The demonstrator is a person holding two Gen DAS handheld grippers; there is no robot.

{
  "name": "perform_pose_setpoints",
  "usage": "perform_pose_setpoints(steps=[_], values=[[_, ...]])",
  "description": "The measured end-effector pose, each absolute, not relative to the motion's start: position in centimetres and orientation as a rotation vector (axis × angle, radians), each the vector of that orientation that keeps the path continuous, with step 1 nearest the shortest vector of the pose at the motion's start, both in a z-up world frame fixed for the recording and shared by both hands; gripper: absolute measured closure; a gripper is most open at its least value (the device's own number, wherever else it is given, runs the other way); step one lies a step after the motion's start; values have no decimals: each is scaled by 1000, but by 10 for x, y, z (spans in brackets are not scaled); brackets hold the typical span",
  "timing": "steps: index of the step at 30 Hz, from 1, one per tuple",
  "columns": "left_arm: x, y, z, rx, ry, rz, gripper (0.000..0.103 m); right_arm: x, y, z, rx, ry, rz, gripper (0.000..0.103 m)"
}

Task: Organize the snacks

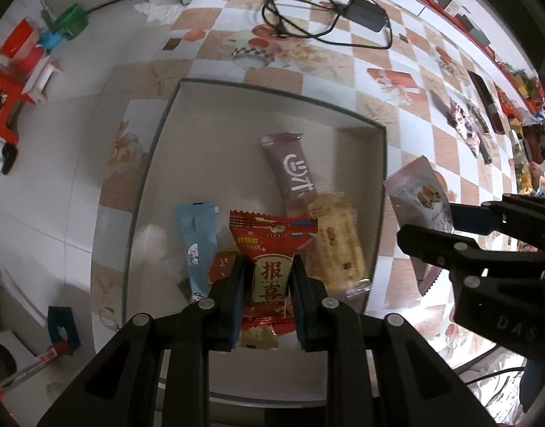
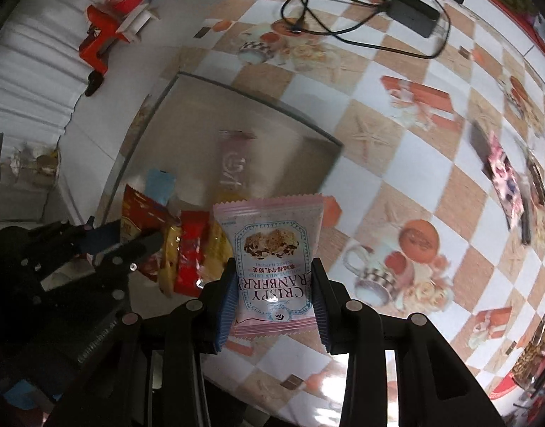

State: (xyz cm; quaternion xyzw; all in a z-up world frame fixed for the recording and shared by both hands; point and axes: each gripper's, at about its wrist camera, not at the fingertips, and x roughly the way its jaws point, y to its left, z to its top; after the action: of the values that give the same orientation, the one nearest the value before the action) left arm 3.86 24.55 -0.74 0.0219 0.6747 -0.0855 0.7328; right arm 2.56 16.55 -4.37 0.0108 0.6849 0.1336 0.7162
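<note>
My left gripper (image 1: 267,284) is shut on a red and gold snack packet (image 1: 270,249) and hangs over a white open box (image 1: 364,149). Inside the box lie a mauve bar (image 1: 290,170), a light blue packet (image 1: 197,245) and a yellow packet (image 1: 338,245). My right gripper (image 2: 274,291) is shut on a pink cranberry crisp packet (image 2: 272,249), held above the checked tablecloth just right of the box (image 2: 318,142). The left wrist view shows that pink packet (image 1: 420,195) in the right gripper (image 1: 436,220) beside the box wall. The left gripper (image 2: 130,238) with its red packet (image 2: 140,213) appears at the left of the right wrist view.
A black power adapter (image 1: 366,12) with looped cable (image 1: 300,21) lies at the far side of the table. More snack packets (image 2: 507,181) lie at the right. Red, blue and green items (image 1: 27,57) sit on the floor to the left. A blue clamp (image 1: 62,325) is at the lower left.
</note>
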Motion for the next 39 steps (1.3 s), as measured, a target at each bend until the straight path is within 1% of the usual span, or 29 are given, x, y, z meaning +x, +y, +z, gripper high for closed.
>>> perform_pose_setpoints(steps=[3, 4, 5, 6, 7, 8, 9, 12, 13, 14, 15, 17, 23, 24, 25, 26, 28, 39], values=[[39, 247, -12, 42, 1494, -190, 75, 29, 171, -47, 28, 1531, 290, 63], [39, 247, -13, 41, 1497, -195, 70, 31, 173, -49, 31, 1537, 286, 63], [38, 248, -14, 38, 1497, -201, 58, 31, 174, -49, 34, 1540, 283, 63], [38, 247, -14, 36, 1490, -200, 50, 33, 176, -51, 36, 1547, 277, 63], [38, 247, -13, 37, 1477, -191, 35, 35, 177, -53, 38, 1556, 269, 63], [37, 248, -11, 36, 1456, -179, 22, 37, 179, -54, 38, 1562, 262, 63], [37, 249, -10, 29, 1448, -172, 20, 39, 179, -55, 41, 1565, 258, 63], [40, 254, -15, -13, 1477, -164, 18, 44, 182, -56, 47, 1571, 258, 62], [41, 255, -17, -7, 1484, -149, 15, 45, 184, -55, 47, 1569, 260, 61], [41, 256, -19, 7, 1487, -130, 14, 46, 184, -54, 46, 1568, 260, 55], [41, 258, -21, 19, 1490, -114, 14, 46, 184, -52, 45, 1567, 260, 52], [39, 260, -23, 25, 1487, -98, 14, 47, 186, -49, 39, 1559, 256, 40], [37, 266, -24, 81, 1486, -28, 14, 43, 190, -43, 22, 1557, 255, 37], [36, 267, -24, 81, 1483, -25, 14, 42, 190, -42, 15, 1554, 248, 30], [35, 269, -24, 80, 1483, -20, 14, 41, 190, -40, 8, 1546, 240, 9], [34, 270, -24, 84, 1485, -14, 14, 41, 190, -38, 5, 1537, 235, 0], [32, 271, -23, 89, 1488, -7, 14, 39, 189, -33, 11, 1514, 234, 0], [25, 265, -15, 122, 1489, -7, 14, 29, 186, -23, 8, 1511, 237, 0]])
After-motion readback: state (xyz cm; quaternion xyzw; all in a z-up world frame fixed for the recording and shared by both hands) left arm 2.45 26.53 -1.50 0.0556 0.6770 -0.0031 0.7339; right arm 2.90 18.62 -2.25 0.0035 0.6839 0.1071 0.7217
